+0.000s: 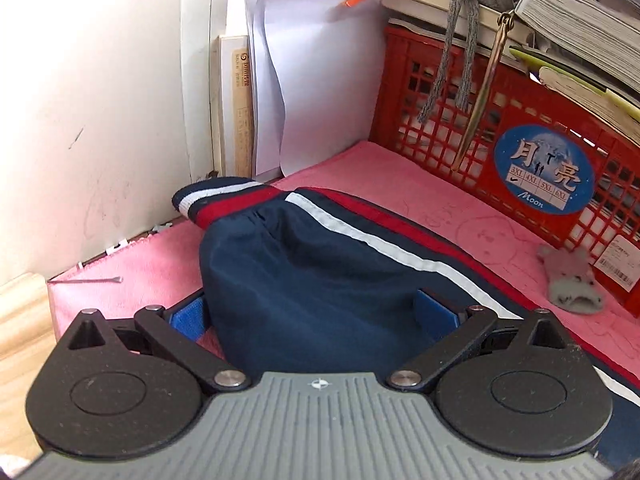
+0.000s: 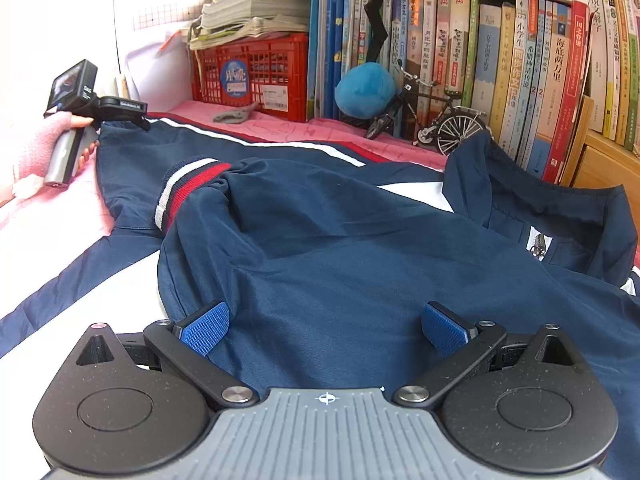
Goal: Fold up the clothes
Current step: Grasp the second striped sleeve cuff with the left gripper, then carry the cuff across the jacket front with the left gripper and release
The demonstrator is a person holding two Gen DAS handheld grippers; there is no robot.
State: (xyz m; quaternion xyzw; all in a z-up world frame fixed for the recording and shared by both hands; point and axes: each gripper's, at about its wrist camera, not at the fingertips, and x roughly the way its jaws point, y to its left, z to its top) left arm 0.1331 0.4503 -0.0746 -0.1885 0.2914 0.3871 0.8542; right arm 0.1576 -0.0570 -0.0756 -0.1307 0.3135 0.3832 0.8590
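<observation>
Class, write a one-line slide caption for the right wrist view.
Open right gripper over a navy jacket spread on pink cloth; left gripper at its far sleeve.

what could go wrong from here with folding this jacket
1. The left gripper stands open around a thick bunch of the navy sleeve; closing now could grab several layers and fold it crooked.
2. The model bicycle stands right beside the jacket collar; a swept or lifted panel might tip it.
3. The right gripper is open over loose fabric, so a shallow pinch could slip mid-fold.
</observation>
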